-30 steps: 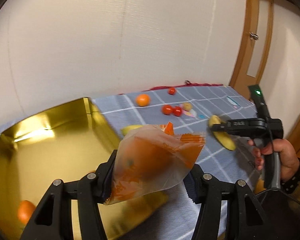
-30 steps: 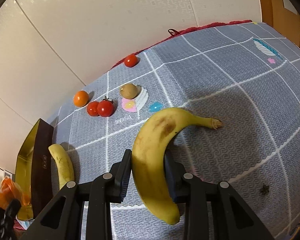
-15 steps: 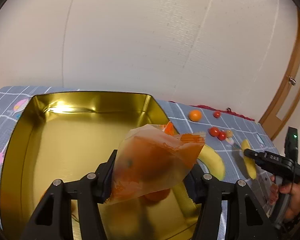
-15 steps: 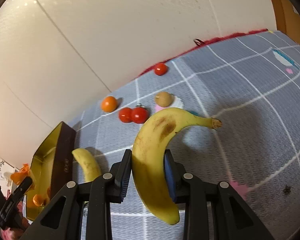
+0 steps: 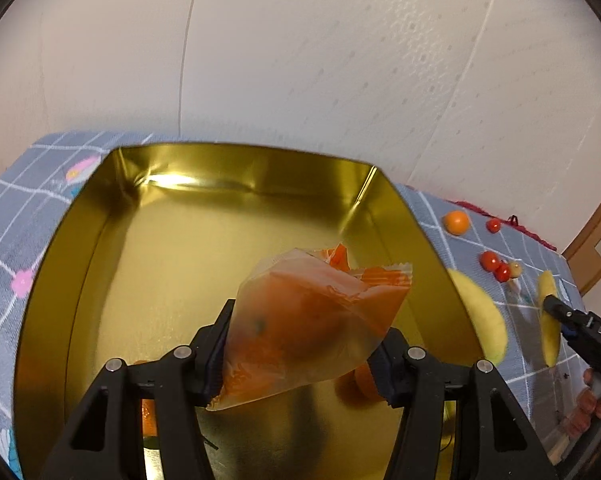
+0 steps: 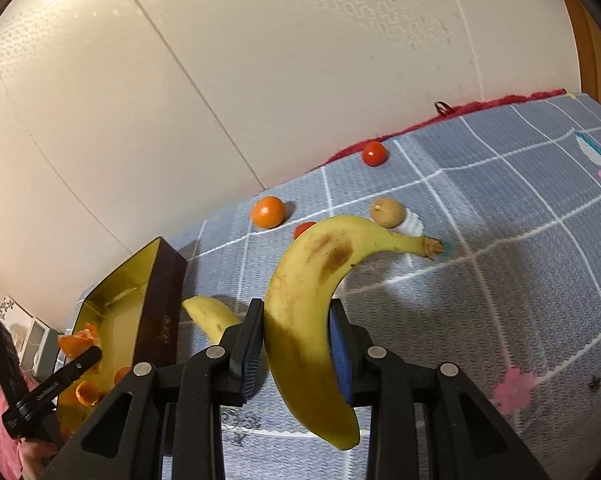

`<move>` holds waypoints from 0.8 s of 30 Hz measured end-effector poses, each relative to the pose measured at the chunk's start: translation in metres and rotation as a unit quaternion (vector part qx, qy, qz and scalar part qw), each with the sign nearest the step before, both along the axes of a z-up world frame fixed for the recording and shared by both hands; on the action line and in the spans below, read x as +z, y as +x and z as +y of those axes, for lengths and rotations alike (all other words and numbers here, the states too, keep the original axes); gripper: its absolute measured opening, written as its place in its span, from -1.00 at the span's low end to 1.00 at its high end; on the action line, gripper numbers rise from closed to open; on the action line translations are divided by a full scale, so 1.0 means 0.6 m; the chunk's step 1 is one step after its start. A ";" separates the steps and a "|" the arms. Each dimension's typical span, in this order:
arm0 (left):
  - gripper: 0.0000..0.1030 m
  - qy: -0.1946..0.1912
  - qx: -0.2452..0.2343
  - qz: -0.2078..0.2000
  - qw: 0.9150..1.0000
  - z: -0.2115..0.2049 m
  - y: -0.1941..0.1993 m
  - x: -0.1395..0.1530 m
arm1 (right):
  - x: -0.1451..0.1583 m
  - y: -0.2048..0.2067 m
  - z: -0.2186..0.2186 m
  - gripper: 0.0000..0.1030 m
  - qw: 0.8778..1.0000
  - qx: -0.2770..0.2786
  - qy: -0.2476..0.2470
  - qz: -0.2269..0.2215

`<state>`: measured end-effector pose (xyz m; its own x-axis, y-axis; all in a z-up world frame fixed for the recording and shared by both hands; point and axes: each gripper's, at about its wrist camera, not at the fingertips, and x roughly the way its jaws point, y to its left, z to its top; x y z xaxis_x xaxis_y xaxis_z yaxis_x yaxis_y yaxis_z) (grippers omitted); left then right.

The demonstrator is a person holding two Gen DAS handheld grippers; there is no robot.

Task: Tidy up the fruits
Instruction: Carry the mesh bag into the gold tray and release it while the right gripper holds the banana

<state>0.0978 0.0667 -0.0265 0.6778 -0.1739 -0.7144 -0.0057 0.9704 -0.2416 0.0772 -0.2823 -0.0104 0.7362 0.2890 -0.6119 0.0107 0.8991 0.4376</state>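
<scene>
My left gripper (image 5: 300,340) is shut on a clear plastic bag (image 5: 312,320) with an orange fruit inside, held above the open gold tin (image 5: 260,172). Orange fruits (image 5: 354,384) lie in the tin, partly hidden by the bag. My right gripper (image 6: 296,320) is shut on a ripe banana (image 6: 308,288), held off the cloth. In the left wrist view that banana (image 5: 548,320) hangs right of the tin. A second banana (image 6: 212,312) lies on the cloth beside the tin's dark outer wall (image 6: 164,308).
On the grey checked cloth (image 6: 500,280) lie a tangerine (image 6: 268,211), a red tomato (image 6: 374,154), another tomato (image 6: 304,228) half hidden by the banana, and a beige round fruit (image 6: 387,212). A white wall stands behind. A wooden door frame (image 5: 596,248) is at the right.
My left gripper has swung left with the bag, from the tin's corner to over its middle. My right gripper has carried the banana closer to the tin.
</scene>
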 end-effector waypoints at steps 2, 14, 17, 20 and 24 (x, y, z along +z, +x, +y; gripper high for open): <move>0.15 0.002 0.003 0.005 1.000 0.000 0.002 -0.003 | 0.004 0.000 0.010 -0.39 1.000 0.006 -0.003 -0.006; 0.18 0.033 0.002 0.005 0.999 -0.009 0.001 -0.005 | 0.019 0.005 0.063 -0.39 0.999 0.039 -0.004 -0.022; 0.19 0.028 0.001 0.002 1.000 -0.007 -0.003 -0.002 | 0.020 0.005 0.075 -0.39 0.999 0.048 -0.004 -0.024; 0.19 0.041 0.004 -0.001 0.999 -0.006 -0.008 0.000 | 0.021 0.006 0.084 -0.39 0.998 0.056 -0.005 -0.026; 0.20 0.067 0.009 -0.004 0.998 -0.006 -0.012 0.002 | 0.024 0.005 0.096 -0.39 0.997 0.067 -0.008 -0.029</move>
<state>0.0906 0.0629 -0.0251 0.6855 -0.0649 -0.7251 -0.0218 0.9937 -0.1095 0.0801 -0.2248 0.0038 0.7259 0.3775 -0.5750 -0.1350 0.8979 0.4191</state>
